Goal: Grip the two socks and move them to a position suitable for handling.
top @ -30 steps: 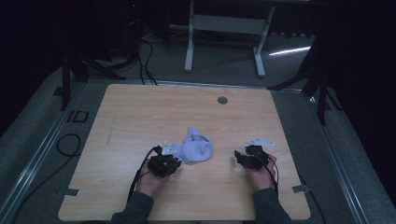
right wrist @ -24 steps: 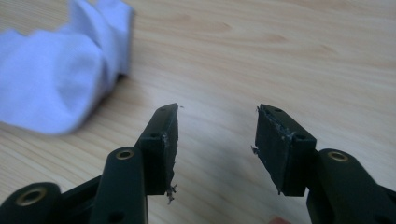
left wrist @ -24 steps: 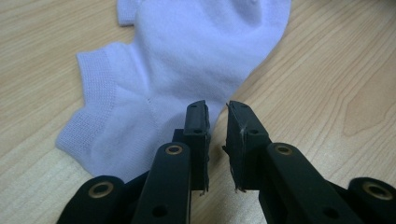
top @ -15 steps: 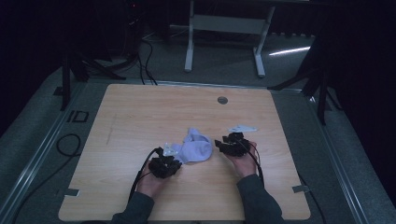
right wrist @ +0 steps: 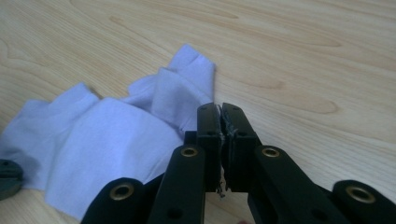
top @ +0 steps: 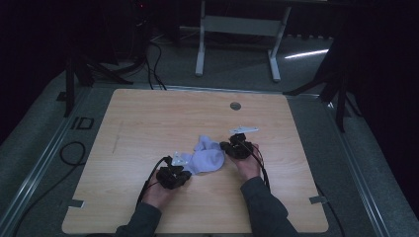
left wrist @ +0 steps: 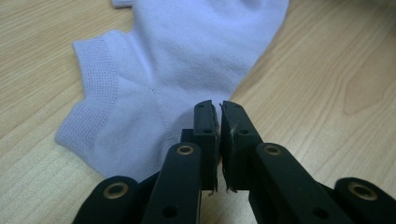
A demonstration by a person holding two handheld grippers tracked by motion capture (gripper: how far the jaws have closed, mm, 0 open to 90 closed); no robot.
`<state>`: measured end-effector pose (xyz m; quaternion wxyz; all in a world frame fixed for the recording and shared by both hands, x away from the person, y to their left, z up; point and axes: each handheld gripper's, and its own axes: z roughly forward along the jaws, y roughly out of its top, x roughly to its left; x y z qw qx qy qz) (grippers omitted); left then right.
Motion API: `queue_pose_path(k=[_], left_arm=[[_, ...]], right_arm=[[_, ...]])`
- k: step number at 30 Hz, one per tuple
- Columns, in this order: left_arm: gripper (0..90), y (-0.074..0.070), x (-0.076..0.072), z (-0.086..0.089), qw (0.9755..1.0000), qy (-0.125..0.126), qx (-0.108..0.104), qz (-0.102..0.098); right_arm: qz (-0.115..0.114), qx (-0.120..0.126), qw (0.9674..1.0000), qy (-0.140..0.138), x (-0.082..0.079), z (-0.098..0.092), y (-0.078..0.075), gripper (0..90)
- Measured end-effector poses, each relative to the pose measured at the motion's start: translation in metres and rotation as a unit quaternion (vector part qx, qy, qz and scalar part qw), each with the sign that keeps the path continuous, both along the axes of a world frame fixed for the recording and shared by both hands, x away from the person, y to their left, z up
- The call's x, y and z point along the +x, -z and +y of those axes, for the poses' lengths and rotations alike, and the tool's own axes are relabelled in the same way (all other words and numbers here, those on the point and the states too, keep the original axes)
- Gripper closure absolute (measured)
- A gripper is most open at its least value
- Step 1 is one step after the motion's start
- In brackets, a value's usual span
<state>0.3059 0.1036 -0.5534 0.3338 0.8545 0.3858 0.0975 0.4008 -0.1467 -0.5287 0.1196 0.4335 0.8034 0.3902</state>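
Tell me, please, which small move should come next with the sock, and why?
Probably lift both grippers a little to test the grip. The left gripper and the right gripper have just closed at opposite edges of the pale sock, which lies crumpled on the table.

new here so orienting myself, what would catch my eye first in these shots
A crumpled pale lilac knitted sock lies near the middle of the light wooden table. The left gripper and the right gripper flank it, each with jaws shut at the sock's edge.

Wooden table (top: 148, 123), grey metal stand (top: 237, 29), floor cables (top: 153, 59).
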Motion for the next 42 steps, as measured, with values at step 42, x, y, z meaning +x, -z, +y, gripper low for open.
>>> queue_pose_path(k=[42], left_arm=[[81.1, -0.002, -0.022, -0.001, 0.9959, 0.090, 0.010, 0.006]], right_arm=[[0.026, -0.056, 0.9958, -0.067, -0.064, -0.012, 0.024, 76.8]])
